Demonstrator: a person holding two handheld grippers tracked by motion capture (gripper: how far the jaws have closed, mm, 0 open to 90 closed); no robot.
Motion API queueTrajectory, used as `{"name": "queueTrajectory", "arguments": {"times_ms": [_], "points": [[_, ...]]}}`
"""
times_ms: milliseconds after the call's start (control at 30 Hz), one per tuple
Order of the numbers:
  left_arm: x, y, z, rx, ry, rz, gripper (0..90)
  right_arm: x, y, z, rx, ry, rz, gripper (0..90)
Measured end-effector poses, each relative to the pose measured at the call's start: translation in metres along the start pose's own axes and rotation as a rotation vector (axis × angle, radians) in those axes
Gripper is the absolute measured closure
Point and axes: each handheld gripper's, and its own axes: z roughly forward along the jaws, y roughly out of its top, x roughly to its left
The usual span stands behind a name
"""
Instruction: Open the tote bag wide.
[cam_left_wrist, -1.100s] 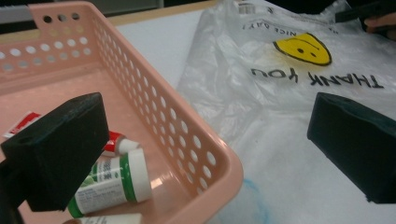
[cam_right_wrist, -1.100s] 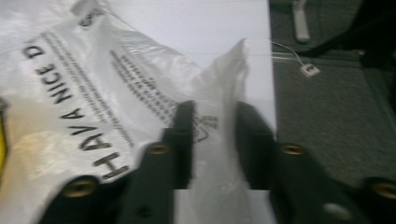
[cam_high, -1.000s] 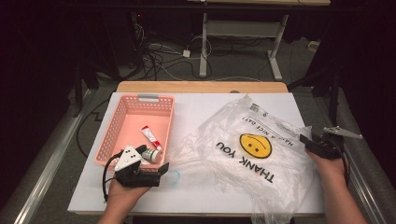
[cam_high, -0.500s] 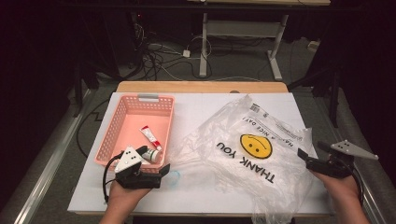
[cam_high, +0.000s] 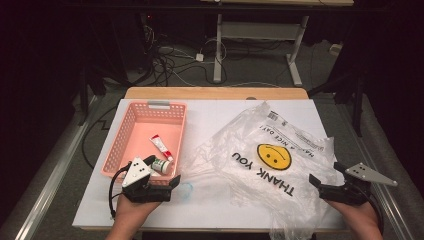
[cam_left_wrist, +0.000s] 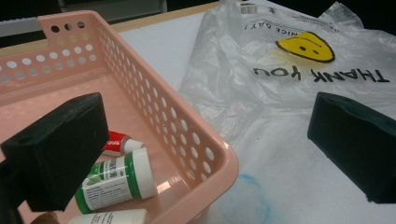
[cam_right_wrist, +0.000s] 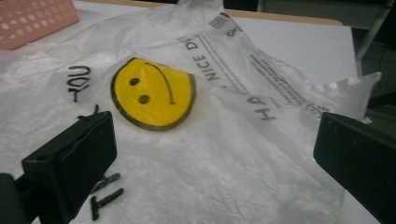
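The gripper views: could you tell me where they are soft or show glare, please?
Left gripper view: the tongs' near pads are blurred, the basket floor shows a small glare, the bag print is sharp. Right gripper view: pads soft, bag sharp with mild sheen.

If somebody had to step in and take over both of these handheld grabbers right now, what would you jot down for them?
Left gripper: fingers open, nothing between them, parked at the near right corner of the pink basket.
Right gripper: its fingers have just been opening and hold nothing; it sits at the near right edge of the clear smiley "THANK YOU" plastic bag.
Things: the bag lies crumpled and flat on the white table. In the basket are a red-and-white tube, a green-and-white bottle and another white item at its near wall.
Done: nothing is in the bag.
Left: probably open the bag and move the basket items into it.
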Motion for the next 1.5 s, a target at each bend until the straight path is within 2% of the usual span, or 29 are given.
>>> {"name": "queueTrajectory", "arguments": {"times_ms": [33, 67, 300, 367, 500, 600, 633, 667, 767, 833, 900, 1033, 1133, 1233, 1300, 1333, 1433, 1500], "points": [[0.0, 0.0, 0.0, 0.0, -0.003, 0.001, 0.0, 0.0, 0.0, 0.0, 0.0, 0.0, 0.0, 0.0], [-0.001, 0.0, 0.001, 0.002, -0.004, 0.002, 0.0, 0.007, 0.002, 0.001, -0.002, 0.019, -0.009, 0.0], [-0.002, 0.0, 0.004, 0.01, -0.019, -0.005, 0.0, 0.03, 0.011, 0.01, -0.005, 0.079, -0.037, 0.0], [-0.001, -0.001, 0.004, 0.011, -0.022, -0.009, 0.0, 0.037, 0.016, 0.017, 0.0, 0.101, -0.044, 0.0], [-0.002, -0.001, 0.005, 0.01, -0.014, -0.007, 0.0, 0.053, 0.034, 0.04, 0.029, 0.128, -0.093, 0.0], [-0.001, -0.001, 0.004, 0.001, -0.009, -0.006, 0.0, 0.059, 0.041, 0.048, 0.026, 0.135, -0.094, 0.0], [-0.001, -0.001, 0.004, 0.003, -0.001, -0.001, 0.0, 0.066, 0.047, 0.055, 0.018, 0.153, -0.099, 0.0], [0.0, -0.001, 0.003, 0.005, -0.004, 0.001, 0.0, 0.066, 0.047, 0.055, 0.018, 0.153, -0.099, 0.0], [0.001, -0.002, 0.002, 0.007, -0.01, -0.007, 0.0, 0.078, 0.051, 0.063, 0.014, 0.186, -0.11, 0.2], [0.002, -0.001, 0.002, 0.025, -0.025, -0.021, 0.0, 0.086, 0.049, 0.066, 0.02, 0.217, -0.106, 0.4], [0.002, 0.001, 0.002, 0.04, -0.051, -0.029, 0.0, 0.094, 0.049, 0.069, 0.042, 0.242, -0.132, 0.1], [0.0, 0.001, 0.002, 0.04, -0.048, -0.016, 0.0, 0.099, 0.049, 0.068, 0.034, 0.27, -0.141, 0.4], [-0.001, 0.0, 0.003, 0.03, -0.033, -0.011, 0.0, 0.107, 0.046, 0.068, 0.048, 0.29, -0.16, 0.7], [0.0, 0.0, 0.003, 0.029, -0.026, -0.007, 0.0, 0.115, 0.043, 0.068, 0.059, 0.318, -0.184, 5.6], [0.0, 0.0, 0.003, 0.03, -0.027, -0.01, 0.0, 0.119, 0.041, 0.067, 0.077, 0.344, -0.202, 14.4], [0.0, 0.0, 0.003, 0.032, -0.027, -0.008, 0.0, 0.123, 0.039, 0.066, 0.086, 0.378, -0.208, 19.8], [0.001, -0.001, 0.004, 0.033, -0.033, -0.024, 0.0, 0.127, 0.038, 0.065, 0.104, 0.385, -0.22, 22.7], [0.001, -0.001, 0.004, 0.033, -0.029, -0.02, 0.0, 0.13, 0.036, 0.065, 0.118, 0.399, -0.23, 25.7]]}}
